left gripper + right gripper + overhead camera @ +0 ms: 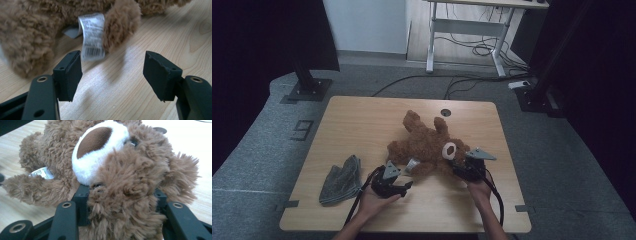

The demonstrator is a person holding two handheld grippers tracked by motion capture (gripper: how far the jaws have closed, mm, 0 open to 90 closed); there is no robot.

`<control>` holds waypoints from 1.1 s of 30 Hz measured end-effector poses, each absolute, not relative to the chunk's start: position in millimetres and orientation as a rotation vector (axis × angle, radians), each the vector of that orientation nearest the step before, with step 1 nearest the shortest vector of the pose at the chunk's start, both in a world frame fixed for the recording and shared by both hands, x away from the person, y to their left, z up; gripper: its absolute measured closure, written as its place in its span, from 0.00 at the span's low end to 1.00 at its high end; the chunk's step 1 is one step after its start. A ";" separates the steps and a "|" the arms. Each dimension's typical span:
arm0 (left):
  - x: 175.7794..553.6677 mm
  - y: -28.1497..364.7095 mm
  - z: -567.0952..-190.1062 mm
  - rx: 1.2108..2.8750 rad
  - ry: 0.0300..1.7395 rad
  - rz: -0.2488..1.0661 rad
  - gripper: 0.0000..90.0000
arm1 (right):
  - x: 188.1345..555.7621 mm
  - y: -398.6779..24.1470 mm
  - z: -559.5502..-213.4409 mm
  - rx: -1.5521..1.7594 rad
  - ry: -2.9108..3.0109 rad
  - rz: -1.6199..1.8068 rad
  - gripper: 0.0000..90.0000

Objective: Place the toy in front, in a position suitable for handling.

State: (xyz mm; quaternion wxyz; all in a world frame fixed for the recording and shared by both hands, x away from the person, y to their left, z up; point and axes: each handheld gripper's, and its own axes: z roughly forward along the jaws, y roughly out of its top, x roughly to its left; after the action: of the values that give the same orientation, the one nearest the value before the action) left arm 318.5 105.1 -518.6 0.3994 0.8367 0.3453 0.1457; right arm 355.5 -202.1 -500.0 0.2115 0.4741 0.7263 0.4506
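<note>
Right gripper (120, 202) is pinching the teddy bear (427, 145) at its head; left gripper (112, 75) is hovering spread, its jaws empty. Bear's label (92, 36) is lying just ahead, nearer that left claw.

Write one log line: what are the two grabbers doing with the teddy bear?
right gripper: shut on teddy bear | left gripper: open, nothing between jaws, near bear's tag | grey cloth: on table, untouched

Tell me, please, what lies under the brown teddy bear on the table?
Under the teddy bear shows the bare wooden table. A white label hangs from it near the open left gripper. The right gripper clamps its fur. Whatever its body covers stays hidden.
</note>
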 end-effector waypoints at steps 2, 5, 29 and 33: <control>318.6 104.4 -518.8 2.120 0.873 0.369 0.35 | 351.2 -199.6 -500.7 1.308 2.021 1.256 0.55; 319.2 100.2 -519.9 2.125 0.866 0.364 0.35 | 345.0 -194.5 -501.4 1.293 2.028 1.264 0.55; 324.3 97.8 -521.3 2.141 0.836 0.284 0.84 | 328.6 -189.7 -493.8 1.288 2.028 1.250 0.20; 323.3 99.5 -521.4 2.144 0.838 0.283 0.85 | 329.5 -196.6 -473.2 1.260 1.990 1.306 0.20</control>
State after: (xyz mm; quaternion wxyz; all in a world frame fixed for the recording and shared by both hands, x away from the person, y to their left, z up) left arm 323.3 99.5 -521.4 0.3996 0.8474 0.3312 0.1117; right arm 329.5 -196.6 -473.2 0.2223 0.4561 0.7204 0.4729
